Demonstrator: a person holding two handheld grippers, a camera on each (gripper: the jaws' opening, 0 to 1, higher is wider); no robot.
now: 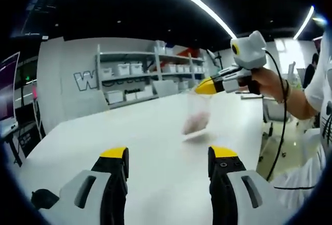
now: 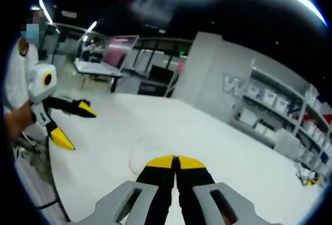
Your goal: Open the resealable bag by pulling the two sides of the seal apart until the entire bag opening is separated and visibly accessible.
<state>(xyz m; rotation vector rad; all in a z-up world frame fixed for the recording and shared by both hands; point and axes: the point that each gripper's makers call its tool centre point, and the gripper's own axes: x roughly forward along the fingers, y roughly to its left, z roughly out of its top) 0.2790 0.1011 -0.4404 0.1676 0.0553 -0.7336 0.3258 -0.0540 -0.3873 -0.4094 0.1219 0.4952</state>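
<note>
While its yellow-tipped jaws press together on the top edge of a clear resealable plastic bag, apparently holding something pinkish, the right gripper hangs it above the white tabletop; the left gripper stands spread.

- Our left gripper sits at the bottom of the frame, jaws wide apart over the white table.
- At upper right, our right gripper pinches the clear bag, which hangs blurred at centre.
</note>
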